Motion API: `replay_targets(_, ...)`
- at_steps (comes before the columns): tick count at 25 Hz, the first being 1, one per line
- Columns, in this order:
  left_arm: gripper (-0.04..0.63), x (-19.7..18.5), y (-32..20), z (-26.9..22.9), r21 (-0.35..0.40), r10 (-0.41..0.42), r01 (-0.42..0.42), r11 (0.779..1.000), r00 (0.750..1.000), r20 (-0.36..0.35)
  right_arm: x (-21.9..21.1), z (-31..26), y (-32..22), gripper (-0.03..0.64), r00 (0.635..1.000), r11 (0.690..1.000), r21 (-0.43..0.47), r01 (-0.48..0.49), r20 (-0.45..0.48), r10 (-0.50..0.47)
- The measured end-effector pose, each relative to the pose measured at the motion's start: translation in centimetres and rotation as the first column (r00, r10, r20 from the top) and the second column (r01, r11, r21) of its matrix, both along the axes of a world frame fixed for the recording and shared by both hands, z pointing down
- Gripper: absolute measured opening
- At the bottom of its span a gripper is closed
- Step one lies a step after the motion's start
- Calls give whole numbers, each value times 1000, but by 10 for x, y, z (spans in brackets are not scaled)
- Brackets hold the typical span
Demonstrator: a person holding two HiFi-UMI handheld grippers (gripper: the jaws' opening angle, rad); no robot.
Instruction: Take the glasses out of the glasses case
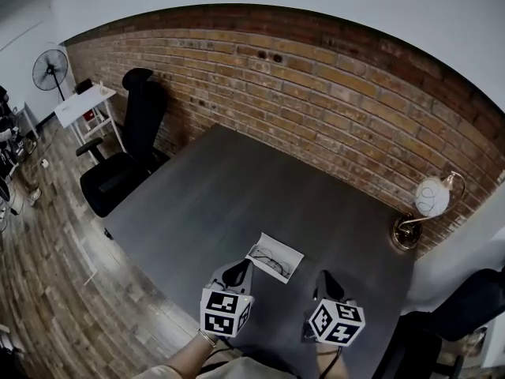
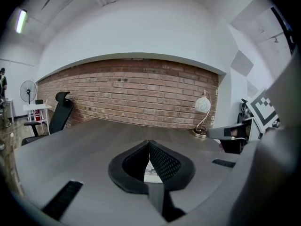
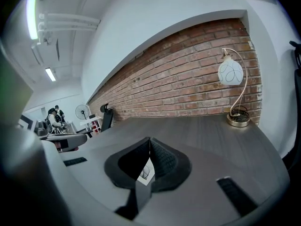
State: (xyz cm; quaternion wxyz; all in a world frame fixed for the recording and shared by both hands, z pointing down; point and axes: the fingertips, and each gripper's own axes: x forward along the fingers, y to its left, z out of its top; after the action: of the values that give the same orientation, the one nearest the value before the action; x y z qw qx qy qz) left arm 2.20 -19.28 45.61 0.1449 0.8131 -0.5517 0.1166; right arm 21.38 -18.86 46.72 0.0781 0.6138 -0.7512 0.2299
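I am holding both grippers low over the near edge of the dark grey table [image 1: 237, 184], one on each side of the glasses case [image 1: 287, 250]. The case is lying open and flat on the table, a shallow white tray set at a slant, and the glasses [image 1: 270, 260] are resting inside it, folded, with dark rims.

My left gripper [image 1: 239, 268] is pointing at the case's near left corner, just beside it. In the left gripper view its fingers [image 2: 162, 161] are meeting at their tips with nothing between them, and a strip of the white case [image 2: 151, 173] is showing through the gap beneath them.

My right gripper [image 1: 325, 279] is hovering off the case's right end, apart from it. Its fingers [image 3: 162, 159] are pressed together too, empty, and below them the right gripper view is showing a corner of the case with one lens.

Beyond the table, a brick wall [image 1: 316, 93] is running along the far side; a globe desk lamp [image 1: 430, 200] is standing at the right corner, and a black office chair [image 1: 126, 156] at the left.
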Motion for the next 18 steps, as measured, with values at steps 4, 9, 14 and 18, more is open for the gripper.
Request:
replay_targets(4,20,-1,-14,2,-11,1,-1,1000,1000,-4,0,9,-11,32,1000,1000,-22,-11,11,12)
replay_targets(9,20,-13,-30,9,-27,11,-11,1000,1000,-17,-8,17,-13,32,1000,998,-58,-31,-7,31)
replay_targets(14,18,-22,-47,6,-12,90,-91,996,995,-38,-20,10,-16,32,994,993,-46,-107,-29,106)
replay_targets(18,18,-28,-58,1,-4,130,-130,991,990,-59,-31,5,-19,32,989,990,-34,-136,-67,133)
